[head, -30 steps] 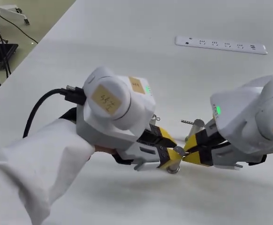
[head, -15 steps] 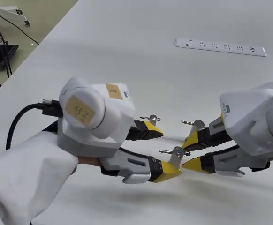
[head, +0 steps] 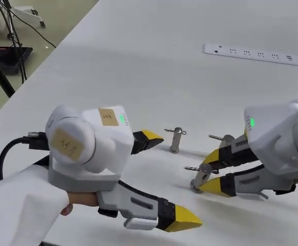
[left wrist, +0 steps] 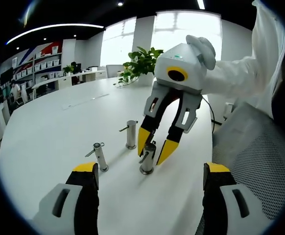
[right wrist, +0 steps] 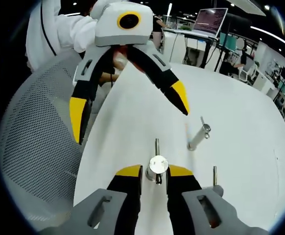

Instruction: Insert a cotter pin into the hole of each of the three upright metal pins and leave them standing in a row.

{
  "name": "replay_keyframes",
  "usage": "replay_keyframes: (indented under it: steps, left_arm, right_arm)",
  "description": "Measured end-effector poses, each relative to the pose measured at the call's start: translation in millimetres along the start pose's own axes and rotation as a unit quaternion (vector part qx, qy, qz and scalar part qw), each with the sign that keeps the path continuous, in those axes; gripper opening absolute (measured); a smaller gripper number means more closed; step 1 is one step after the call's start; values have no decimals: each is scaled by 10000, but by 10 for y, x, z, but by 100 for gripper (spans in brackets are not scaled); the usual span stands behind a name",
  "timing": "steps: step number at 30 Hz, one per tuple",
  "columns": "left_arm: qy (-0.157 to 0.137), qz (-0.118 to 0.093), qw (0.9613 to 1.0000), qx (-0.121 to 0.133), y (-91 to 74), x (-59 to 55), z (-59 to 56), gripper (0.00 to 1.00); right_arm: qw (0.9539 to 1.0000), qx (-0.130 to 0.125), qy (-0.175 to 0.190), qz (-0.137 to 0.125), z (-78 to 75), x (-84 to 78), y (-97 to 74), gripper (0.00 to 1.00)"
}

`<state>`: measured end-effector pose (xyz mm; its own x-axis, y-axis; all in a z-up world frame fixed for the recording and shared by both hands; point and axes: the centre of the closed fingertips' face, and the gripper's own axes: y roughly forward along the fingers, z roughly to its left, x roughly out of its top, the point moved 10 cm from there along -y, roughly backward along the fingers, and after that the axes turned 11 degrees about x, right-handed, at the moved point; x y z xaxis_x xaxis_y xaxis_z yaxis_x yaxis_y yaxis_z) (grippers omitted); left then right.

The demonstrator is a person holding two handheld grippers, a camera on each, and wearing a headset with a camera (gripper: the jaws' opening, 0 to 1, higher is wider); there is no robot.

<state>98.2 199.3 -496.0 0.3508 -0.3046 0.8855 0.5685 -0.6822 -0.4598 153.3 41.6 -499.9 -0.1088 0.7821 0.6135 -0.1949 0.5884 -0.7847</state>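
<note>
The task looks almost finished. All three metal pins [left wrist: 130, 135] stand on the table [head: 139, 77], and each one carries a cotter pin [head: 192, 168] through its hole: the left pin [head: 175, 141], the far pin [head: 227, 139] and the near pin [head: 199, 178]. They do not make a clean row, I think. The near pin stands in front of the other two, so it may need lining up.

The right tongs [head: 205, 172] are partly open with one jaw at each side of the near pin; by the gap they seem not to clamp it. The left tongs [head: 179, 180] are wide open and hold nothing.

Count: three metal pins, three cotter pins, two tongs, one power strip [head: 254, 54].
</note>
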Motion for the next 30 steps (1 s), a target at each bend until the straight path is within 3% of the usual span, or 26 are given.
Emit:
replay_keyframes:
  steps: [5, 11, 16, 20, 30]
  left_arm:
    - [110, -50, 9999, 50, 13, 16, -31, 98]
    - [183, 106, 9998, -3, 32, -22, -57, 99]
    - [120, 195, 9997, 9, 52, -52, -58, 98]
    - [119, 229, 9997, 23, 46, -61, -56, 98]
    - [-3, 229, 9996, 187, 42, -57, -17, 97]
  right_arm:
    - [10000, 7, -24, -31, -20, -8, 17, 13]
    - [9999, 18, 91, -117, -42, -7, 7, 9]
    - [9981, 52, 496, -351, -34, -37, -12, 8]
    - [9988, -90, 376, -287, 39, -50, -32, 8]
    - [9975, -134, 603, -355, 134, -292, -260, 7]
